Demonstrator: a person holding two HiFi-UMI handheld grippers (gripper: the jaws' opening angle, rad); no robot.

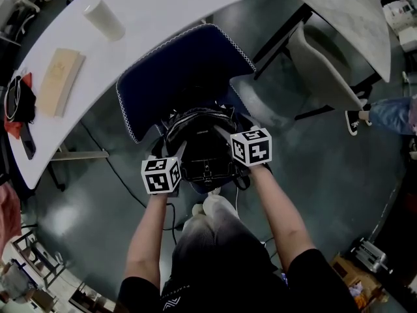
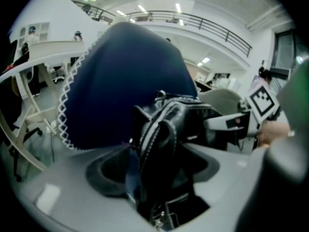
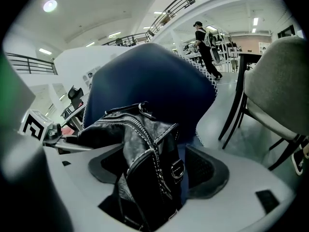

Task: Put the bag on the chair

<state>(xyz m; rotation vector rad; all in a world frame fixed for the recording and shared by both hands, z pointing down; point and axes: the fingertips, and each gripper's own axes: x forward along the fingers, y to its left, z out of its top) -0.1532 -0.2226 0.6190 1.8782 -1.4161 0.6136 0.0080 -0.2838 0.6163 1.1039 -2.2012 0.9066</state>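
One long white table [image 1: 150,12] curves across the upper left, and a dark blue chair [image 1: 189,64] with white zigzag edging stands just beside it. Just in front of the chair's backrest is the black leather bag [image 1: 205,158], held from both sides; whether it rests on the seat cannot be told. The left gripper [image 2: 157,168] is clamped on the bag's left end, and the right gripper [image 3: 157,170] on its buckled right end. A white cup [image 1: 104,19] stands on the table
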